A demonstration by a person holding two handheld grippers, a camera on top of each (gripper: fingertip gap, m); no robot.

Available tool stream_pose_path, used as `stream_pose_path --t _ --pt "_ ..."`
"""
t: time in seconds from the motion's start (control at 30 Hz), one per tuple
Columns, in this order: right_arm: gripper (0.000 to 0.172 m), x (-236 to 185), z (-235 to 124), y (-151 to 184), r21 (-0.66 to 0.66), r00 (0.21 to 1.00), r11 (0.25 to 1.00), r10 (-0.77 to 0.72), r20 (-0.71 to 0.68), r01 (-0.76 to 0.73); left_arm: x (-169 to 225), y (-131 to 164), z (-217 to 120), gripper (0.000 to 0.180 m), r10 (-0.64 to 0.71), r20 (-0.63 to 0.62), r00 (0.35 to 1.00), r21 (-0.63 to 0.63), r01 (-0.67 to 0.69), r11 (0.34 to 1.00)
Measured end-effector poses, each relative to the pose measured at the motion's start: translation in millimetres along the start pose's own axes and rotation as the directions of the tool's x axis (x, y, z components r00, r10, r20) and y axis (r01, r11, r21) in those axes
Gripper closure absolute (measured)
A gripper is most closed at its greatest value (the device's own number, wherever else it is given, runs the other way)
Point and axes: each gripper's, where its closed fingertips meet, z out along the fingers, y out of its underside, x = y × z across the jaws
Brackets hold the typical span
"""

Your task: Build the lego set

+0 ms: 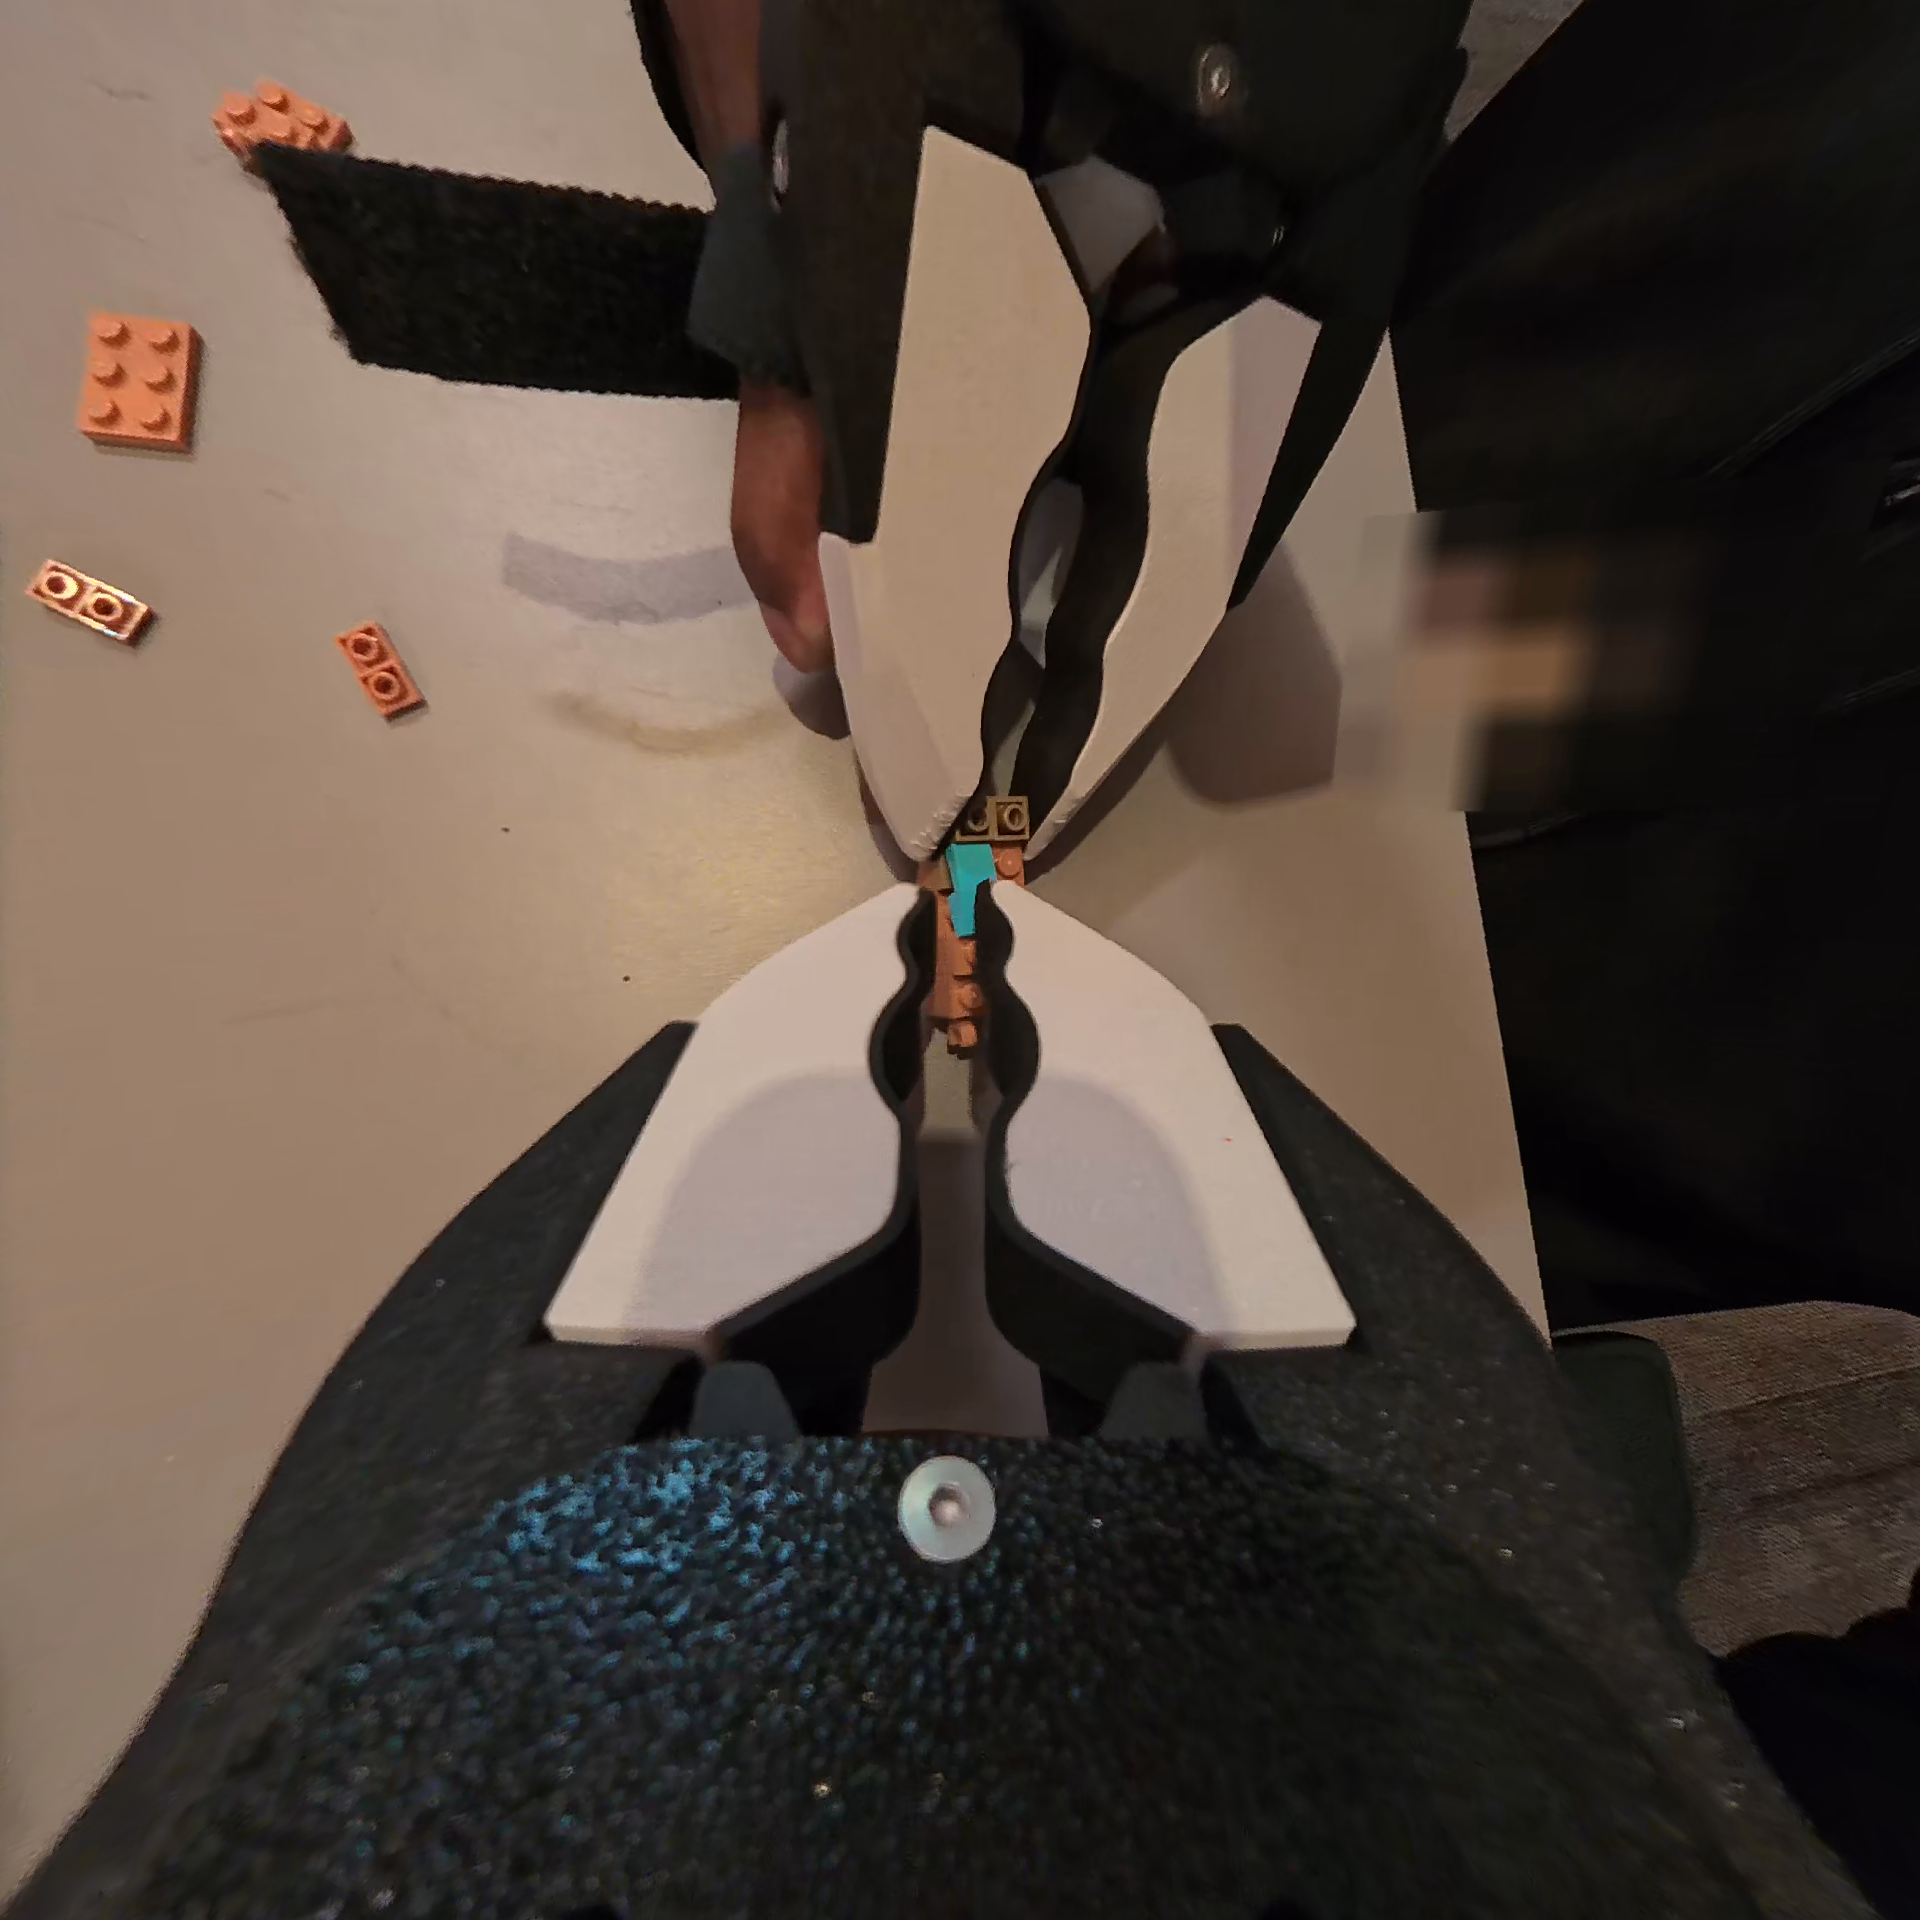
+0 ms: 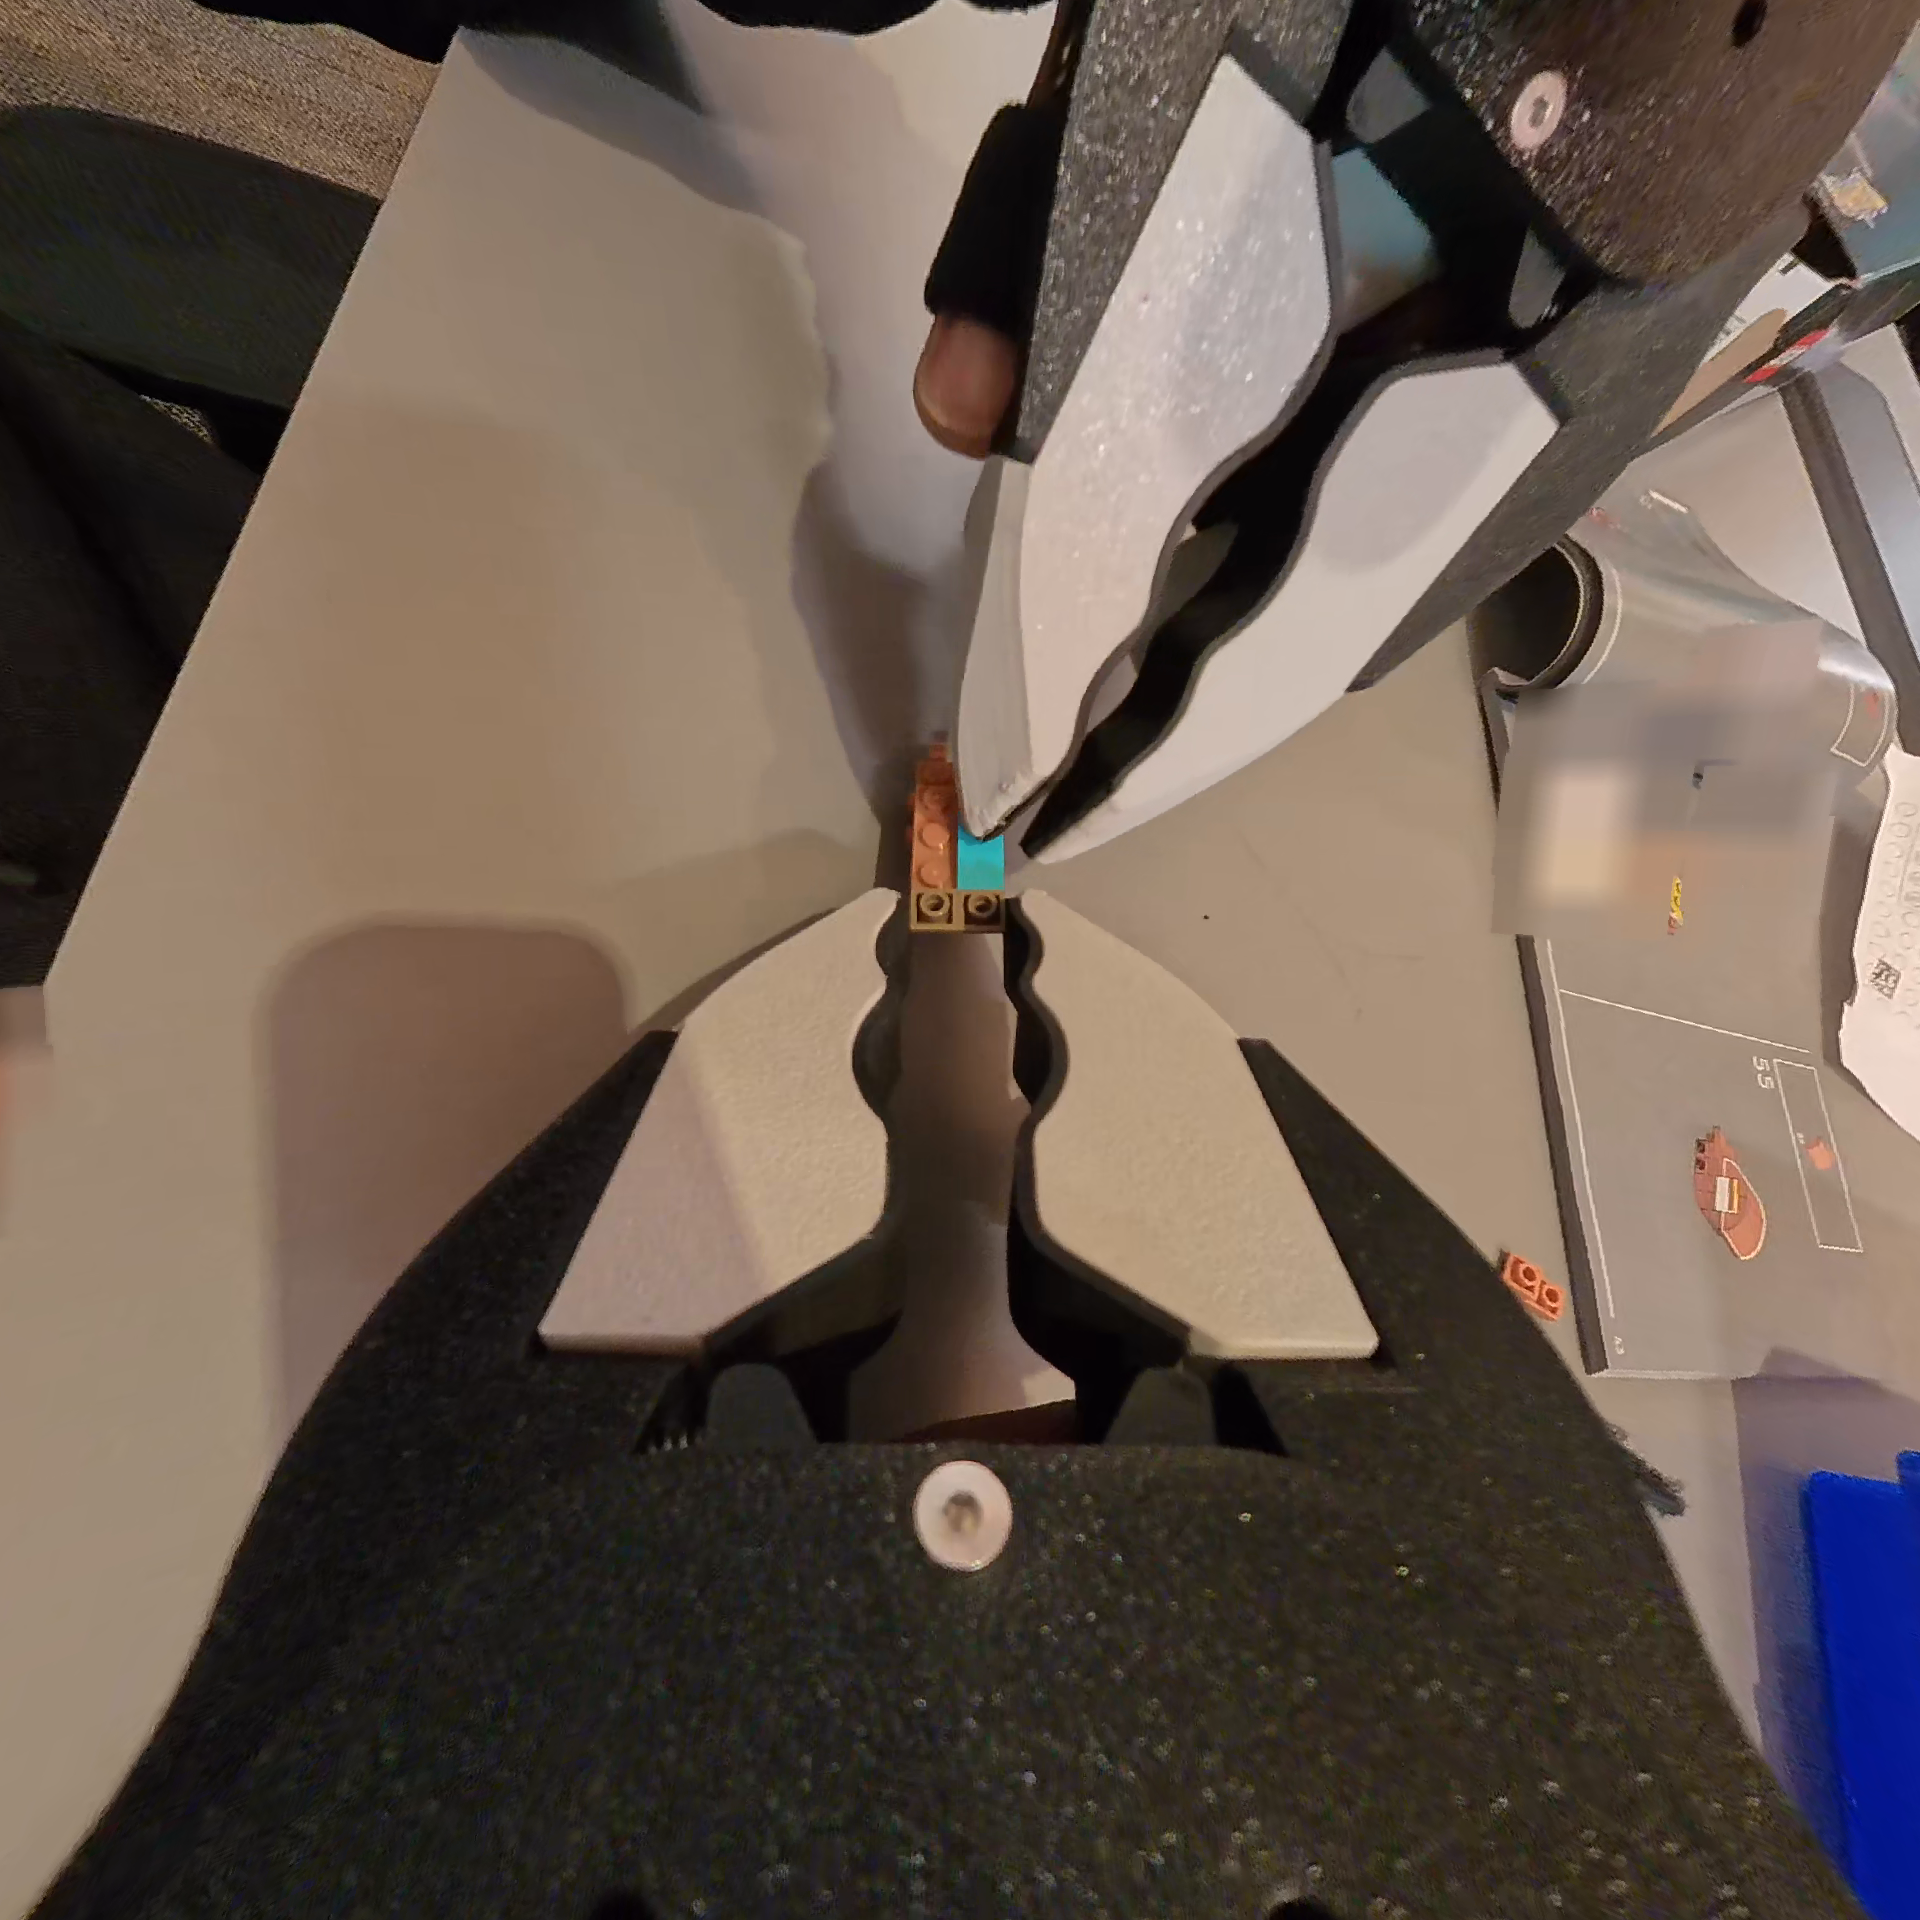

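Loose pieces: 4 orange bricks point(image 1: 140, 379) lie scattered at the left of the left wrist view, on the desk point(image 1: 364, 935).
Left claw point(image 1: 961, 894): clenched on the turquoise piece point(image 1: 968, 878) of a small brick build point(image 1: 961, 966), bottom centre of its view.
Right claw point(image 2: 961, 914): clamped on the tan 2-stud end point(image 2: 956, 911) of the same build, lifted clear of the desk.
Risk: opposed pulling or twisting could, I judge, snap the small build apart or flick the turquoise piece loose.
Writing: the grey instruction sheet point(image 2: 1704, 1195) at the right of the right wrist view bears small print, left unread.
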Motion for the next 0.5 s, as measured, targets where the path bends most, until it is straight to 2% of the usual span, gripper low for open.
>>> stream_pose_path --t 0.27,0.37,0.5 --pt "0.155 0.1 0.1 0.3 0.003 1.000 1.000 0.007 0.007 -0.007 2.1 -1.1 0.9 0.175 -0.005 -0.030 1.000 0.044 0.006 0.999" --pt "0.155 0.3 0.3 0.8 0.002 1.000 1.000 0.018 0.013 -0.018 4.0 -1.8 -2.5 0.168 -0.009 -0.034 0.999 0.076 0.012 0.997" --pt "0.155 0.9 0.2 1.7 0.000 0.999 1.000 0.030 0.018 -0.030 2.2 9.3 -6.8 0.154 -0.014 0.027 1.000 0.058 0.012 0.998"
